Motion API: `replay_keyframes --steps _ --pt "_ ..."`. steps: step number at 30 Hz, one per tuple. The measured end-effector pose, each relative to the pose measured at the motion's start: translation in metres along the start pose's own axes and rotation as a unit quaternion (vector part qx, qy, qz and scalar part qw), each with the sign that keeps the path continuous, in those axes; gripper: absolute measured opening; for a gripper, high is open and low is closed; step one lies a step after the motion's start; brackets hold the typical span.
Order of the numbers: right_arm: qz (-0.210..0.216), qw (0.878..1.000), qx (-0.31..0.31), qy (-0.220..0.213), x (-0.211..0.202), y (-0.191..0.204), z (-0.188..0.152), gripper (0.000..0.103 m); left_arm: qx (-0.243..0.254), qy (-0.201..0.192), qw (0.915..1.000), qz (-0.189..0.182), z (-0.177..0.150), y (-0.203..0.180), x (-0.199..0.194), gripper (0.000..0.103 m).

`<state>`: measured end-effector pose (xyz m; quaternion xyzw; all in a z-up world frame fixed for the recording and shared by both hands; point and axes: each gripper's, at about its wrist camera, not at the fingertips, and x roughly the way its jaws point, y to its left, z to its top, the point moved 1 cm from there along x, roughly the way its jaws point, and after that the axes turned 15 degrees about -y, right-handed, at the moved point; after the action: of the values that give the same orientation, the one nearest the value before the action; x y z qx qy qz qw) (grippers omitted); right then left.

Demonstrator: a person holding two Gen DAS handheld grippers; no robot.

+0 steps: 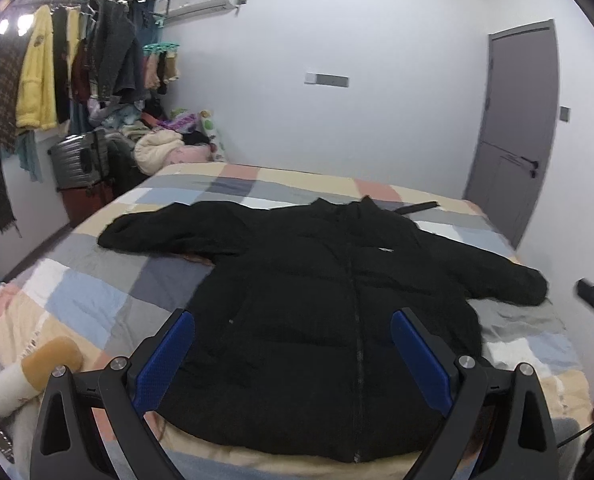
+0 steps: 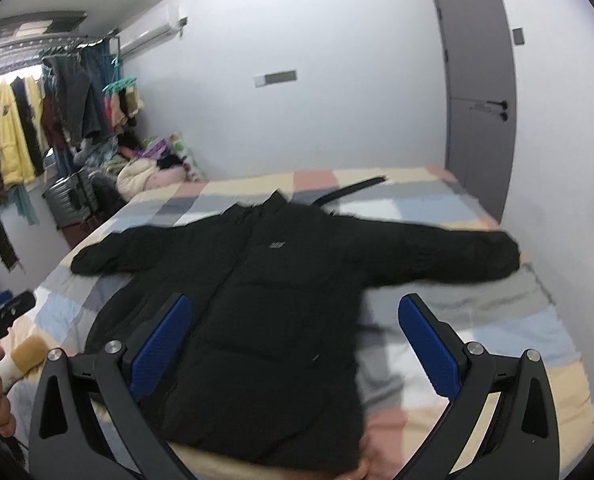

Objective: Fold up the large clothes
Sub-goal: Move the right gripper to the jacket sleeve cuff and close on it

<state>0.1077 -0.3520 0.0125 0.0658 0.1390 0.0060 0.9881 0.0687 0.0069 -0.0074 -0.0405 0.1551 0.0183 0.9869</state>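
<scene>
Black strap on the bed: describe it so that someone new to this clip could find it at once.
Start at the bed with its checked cover, then the black jacket spread flat across it, sleeves out. Just beyond the collar, toward the grey door, lies the strap. It is the only thin, narrow dark band on the cover, far slimmer than either sleeve.

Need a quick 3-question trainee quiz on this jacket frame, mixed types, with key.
1. True or false: the jacket lies front up on the bed with both sleeves spread.
2. The left gripper and right gripper are: A) both open B) both shut C) one of each.
3. Fill in: the door is ____.

Key: 1 true; 2 A; 3 closed.
</scene>
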Motion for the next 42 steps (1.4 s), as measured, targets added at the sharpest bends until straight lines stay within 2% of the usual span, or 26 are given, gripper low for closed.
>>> replay_keyframes --steps 4,9,12,14,19,21,24,26,28,31,35,38,40,42 --pt "-0.038 0.999 -0.023 -0.021 0.017 -0.029 0.019 0.103 -0.009 -0.018 0.9998 0.0 0.013 0.003 0.014 0.1" --pt "-0.091 0.995 -0.035 -0.018 0.046 -0.076 0.027 0.103 -0.005 -0.032 0.9993 -0.018 0.021 -0.004 0.033 0.1" --pt "-0.092 0.995 -0.031 -0.017 0.066 -0.105 0.028 0.103 0.004 -0.039 0.999 -0.023 0.024 -0.012 0.052 0.1" --pt "-0.084 0.996 -0.019 0.0 0.086 -0.127 0.024 0.103 0.01 -0.037 0.9989 -0.028 0.022 -0.017 0.069 0.1" --pt "-0.116 0.993 -0.001 0.024 0.128 -0.184 0.01 0.098 0.02 -0.038 0.9984 -0.037 0.018 -0.024 0.101 0.1" --pt "-0.132 0.991 0.005 0.026 0.142 -0.208 0.006 0.098 0.023 -0.024 0.9985 -0.045 0.012 -0.026 0.116 0.1" --pt "-0.161 0.986 0.046 0.025 0.163 -0.253 -0.001 0.096 0.018 0.007 0.9976 -0.067 0.002 -0.029 0.139 0.1" --pt "-0.179 0.982 0.057 0.023 0.173 -0.278 -0.005 0.094 0.012 0.015 0.9977 -0.064 -0.005 -0.029 0.149 0.1" --pt "-0.194 0.976 0.091 0.028 0.185 -0.31 -0.013 0.091 0.006 0.022 0.9975 -0.067 -0.014 -0.03 0.159 0.1" --pt "-0.214 0.961 0.174 0.028 0.196 -0.361 -0.031 0.089 -0.002 0.032 0.9973 -0.066 -0.025 -0.03 0.173 0.1" --pt "-0.229 0.941 0.243 0.045 0.22 -0.407 -0.066 0.083 -0.014 0.039 0.9976 -0.056 -0.035 -0.03 0.192 0.1" --pt "-0.232 0.928 0.287 0.056 0.24 -0.427 -0.094 0.078 -0.027 0.048 0.9971 -0.052 -0.042 -0.028 0.206 0.1" --pt "-0.244 0.913 0.323 0.055 0.251 -0.441 -0.115 0.078 -0.031 0.05 0.9972 -0.046 -0.044 -0.027 0.212 0.1" --pt "-0.249 0.904 0.344 0.048 0.258 -0.45 -0.128 0.078 -0.037 0.05 0.9973 -0.039 -0.047 -0.025 0.219 0.1"
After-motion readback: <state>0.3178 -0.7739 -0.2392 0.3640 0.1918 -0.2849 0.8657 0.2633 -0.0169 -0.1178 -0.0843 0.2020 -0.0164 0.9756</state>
